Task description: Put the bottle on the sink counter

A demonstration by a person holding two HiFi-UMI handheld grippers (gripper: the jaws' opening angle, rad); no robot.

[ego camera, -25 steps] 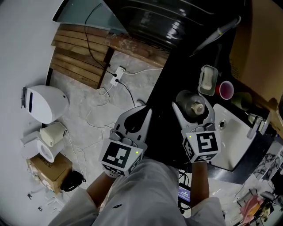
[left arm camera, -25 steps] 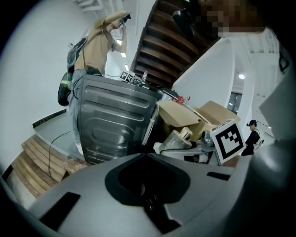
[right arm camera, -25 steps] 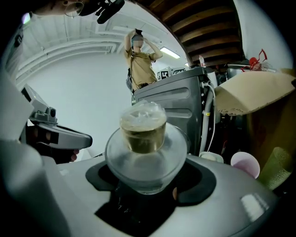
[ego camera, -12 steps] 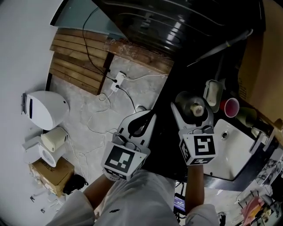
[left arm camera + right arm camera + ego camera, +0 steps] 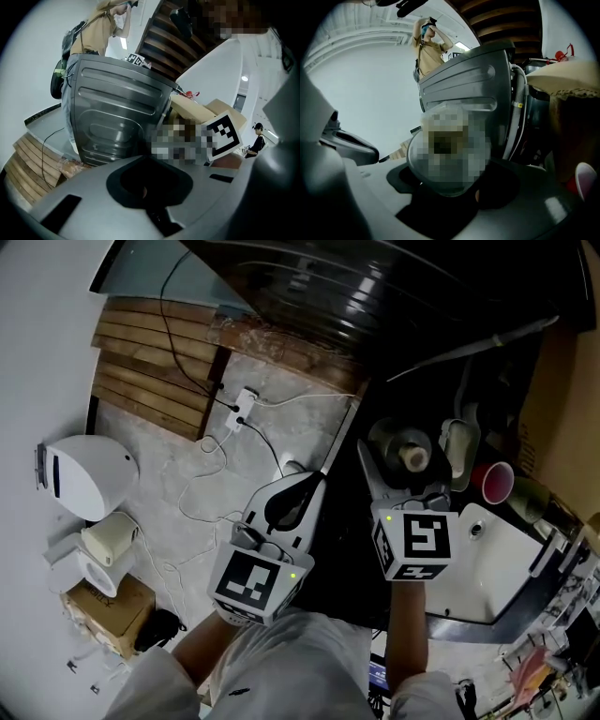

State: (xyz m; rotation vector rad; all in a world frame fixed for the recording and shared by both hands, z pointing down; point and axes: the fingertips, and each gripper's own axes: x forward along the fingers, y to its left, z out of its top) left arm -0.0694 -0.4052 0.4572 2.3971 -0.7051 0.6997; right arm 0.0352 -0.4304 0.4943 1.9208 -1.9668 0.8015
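So the right gripper [image 5: 405, 465] has its jaws clamped on the bottle [image 5: 403, 448], one jaw on each side of its round grey body, cap up. The right gripper view shows the same thing: the bottle [image 5: 449, 154] fills the gap between the jaws. It's over the dark sink counter [image 5: 349, 514], at the end away from the white sink [image 5: 478, 568] and not far from the counter's floor-side edge. I can't tell whether its base is touching down or hanging just above.

The left gripper [image 5: 314, 482] is closed with nothing in it, parked off the counter's edge over the floor [image 5: 187, 474].

What worries me:
- That body looks smooth and rounded, so it could twist or slide in the jaws if the grip loosens before the base is flat.
- If it's let go too close to the edge or on a tilt, it could tip off onto the floor.
- The soap dish [image 5: 457, 444] is just beside it and the red cup [image 5: 494, 482] is near, so drifting toward the sink could knock either one.
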